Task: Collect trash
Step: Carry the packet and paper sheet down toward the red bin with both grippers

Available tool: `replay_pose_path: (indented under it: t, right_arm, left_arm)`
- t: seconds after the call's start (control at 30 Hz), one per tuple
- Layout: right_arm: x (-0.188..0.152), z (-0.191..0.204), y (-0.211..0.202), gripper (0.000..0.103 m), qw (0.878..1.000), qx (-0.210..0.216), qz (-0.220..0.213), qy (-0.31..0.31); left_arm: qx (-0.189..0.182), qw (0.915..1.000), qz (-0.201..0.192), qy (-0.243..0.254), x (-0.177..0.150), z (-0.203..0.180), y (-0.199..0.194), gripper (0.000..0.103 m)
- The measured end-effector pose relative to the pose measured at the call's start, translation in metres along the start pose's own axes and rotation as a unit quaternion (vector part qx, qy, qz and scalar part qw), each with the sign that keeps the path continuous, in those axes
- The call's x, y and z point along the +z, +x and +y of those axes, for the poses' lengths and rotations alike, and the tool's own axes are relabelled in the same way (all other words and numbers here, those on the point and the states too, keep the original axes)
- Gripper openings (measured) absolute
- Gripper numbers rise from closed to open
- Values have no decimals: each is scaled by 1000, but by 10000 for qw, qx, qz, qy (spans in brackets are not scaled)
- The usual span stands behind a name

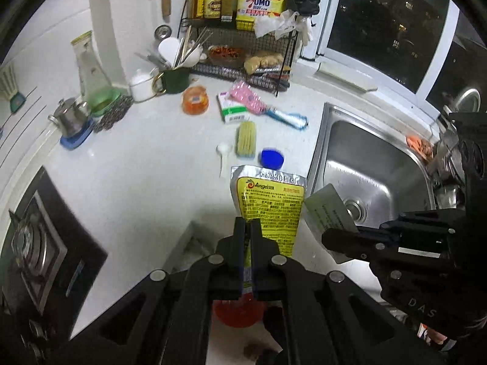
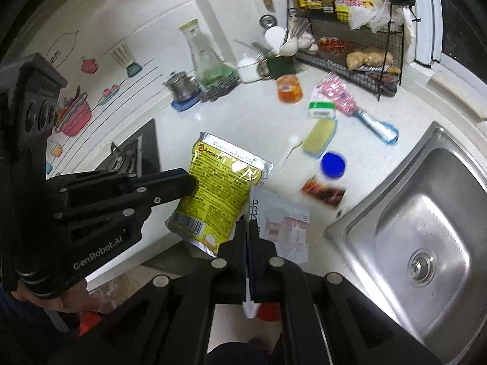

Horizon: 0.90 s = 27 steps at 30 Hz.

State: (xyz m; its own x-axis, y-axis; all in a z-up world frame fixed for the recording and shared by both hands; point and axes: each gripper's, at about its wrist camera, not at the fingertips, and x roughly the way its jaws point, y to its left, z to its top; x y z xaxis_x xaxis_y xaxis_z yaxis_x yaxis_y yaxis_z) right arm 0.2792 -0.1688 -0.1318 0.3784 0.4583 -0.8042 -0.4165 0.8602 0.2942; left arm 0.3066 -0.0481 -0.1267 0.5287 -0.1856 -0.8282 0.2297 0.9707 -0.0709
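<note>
My left gripper [image 1: 249, 223] is shut on the lower edge of a yellow and silver Angel pouch [image 1: 269, 200], held over the counter's front edge. The right wrist view shows the same pouch [image 2: 219, 194] pinched at the tip of the left gripper [image 2: 191, 184]. My right gripper [image 2: 248, 223] is shut on a pale printed paper packet [image 2: 286, 228]. In the left wrist view that packet [image 1: 328, 210] sticks up from the right gripper [image 1: 327, 238], beside the sink. Both items hang off the white counter [image 1: 137, 182].
On the counter lie a blue cap [image 2: 333, 164], a brown wrapper [image 2: 324, 191], a yellow sponge [image 1: 246, 140], a white scoop [image 1: 223, 152], an orange cup [image 1: 195, 100], a small box [image 1: 234, 111] and a pink brush [image 1: 258, 103]. The steel sink [image 2: 426, 213] is right, the stove [image 1: 39, 243] left, something red [image 1: 237, 313] below.
</note>
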Motion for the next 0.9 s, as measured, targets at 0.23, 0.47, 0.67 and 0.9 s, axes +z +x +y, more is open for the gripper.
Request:
replay_pose_path:
  t: [0.23, 0.47, 0.67, 0.9]
  right_arm:
    - [-45, 30, 15, 1, 9996, 91, 253, 1]
    - [-85, 46, 46, 1, 9980, 191, 595, -48]
    - [-122, 45, 95, 1, 9951, 278, 946, -105]
    - [-166, 17, 169, 1, 9933, 217, 1137, -72]
  left_arm:
    - [74, 9996, 263, -112, -61, 14, -4, 2]
    - [106, 9974, 620, -357, -121, 32, 15, 2]
    - [187, 9936, 958, -561, -166, 48, 60, 2]
    - [122, 9905, 1199, -667, -221, 62, 146, 2]
